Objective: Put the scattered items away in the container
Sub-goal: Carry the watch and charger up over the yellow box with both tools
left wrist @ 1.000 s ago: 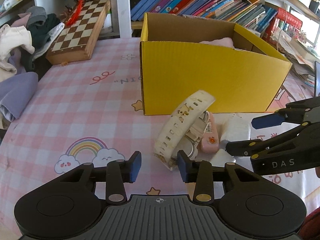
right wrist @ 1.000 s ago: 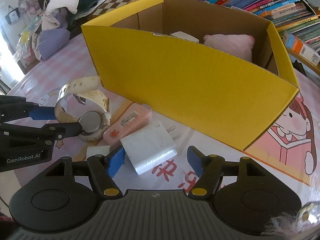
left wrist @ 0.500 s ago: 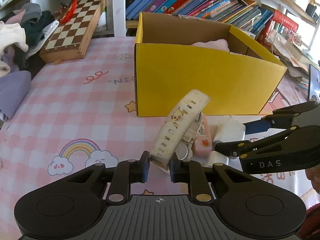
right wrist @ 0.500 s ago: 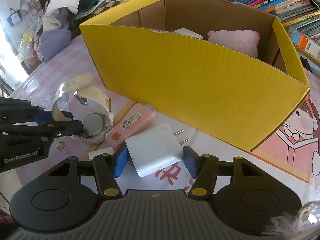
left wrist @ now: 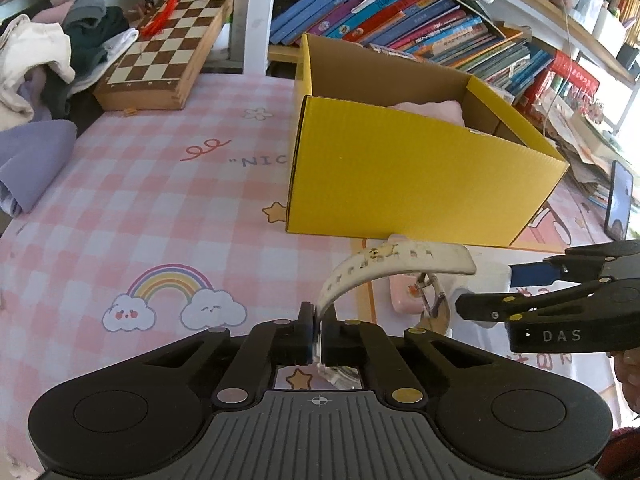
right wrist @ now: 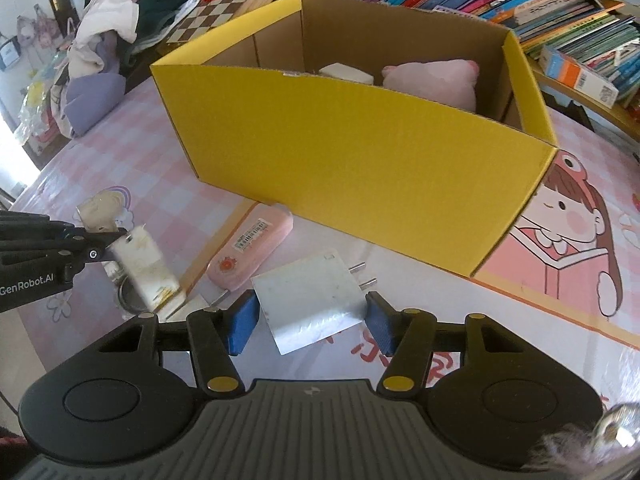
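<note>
— Where does everything sit, biggest first?

— The yellow box (right wrist: 360, 168) stands on the pink checked tablecloth (left wrist: 120, 208), with a pink plush (right wrist: 432, 80) already inside. In front of its near wall lie the white charger (right wrist: 312, 300), a pink case (right wrist: 252, 252) and the watch (left wrist: 384, 268).

— Which hand has what?

— The left gripper (left wrist: 318, 340) is pinched tight on the watch strap, which arches forward and to the right, toward the box. The right gripper (right wrist: 306, 320) has its pads on either side of the charger, prongs pointing at the box; whether they actually squeeze it, I can't tell.

— So the box lies straight ahead of both?

— Yes, just beyond. Only the right camera looks down into it; the left one mostly sees the wall.
</note>
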`<state>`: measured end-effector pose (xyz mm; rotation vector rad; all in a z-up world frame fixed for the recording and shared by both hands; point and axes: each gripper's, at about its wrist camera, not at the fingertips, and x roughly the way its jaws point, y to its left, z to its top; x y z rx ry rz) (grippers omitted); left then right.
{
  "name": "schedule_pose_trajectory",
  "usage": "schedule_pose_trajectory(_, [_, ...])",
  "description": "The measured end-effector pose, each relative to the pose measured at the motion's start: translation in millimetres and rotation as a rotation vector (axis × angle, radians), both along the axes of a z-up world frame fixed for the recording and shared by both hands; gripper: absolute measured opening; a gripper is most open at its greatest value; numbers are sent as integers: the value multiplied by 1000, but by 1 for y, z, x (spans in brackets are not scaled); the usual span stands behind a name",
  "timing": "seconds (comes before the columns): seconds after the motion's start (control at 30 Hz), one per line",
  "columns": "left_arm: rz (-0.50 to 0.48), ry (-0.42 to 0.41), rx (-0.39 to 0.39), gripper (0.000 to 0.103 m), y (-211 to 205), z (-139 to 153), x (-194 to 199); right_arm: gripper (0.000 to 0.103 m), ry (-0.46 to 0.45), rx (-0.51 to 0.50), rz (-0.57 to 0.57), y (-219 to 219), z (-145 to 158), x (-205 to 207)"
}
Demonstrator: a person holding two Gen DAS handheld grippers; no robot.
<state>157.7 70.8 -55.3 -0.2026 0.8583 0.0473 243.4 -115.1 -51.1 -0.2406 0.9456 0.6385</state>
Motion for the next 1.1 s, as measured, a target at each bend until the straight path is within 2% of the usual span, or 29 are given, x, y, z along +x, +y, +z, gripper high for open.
schedule_pose_trajectory(0.43, [28, -81, -25, 2, 18, 22, -16, 55, -40, 5, -56, -9, 16, -24])
schedule_pose_trajectory(1.1, [-63, -207, -39, 2, 14, 68, -23, 55, -118, 55, -92, -27, 59, -50])
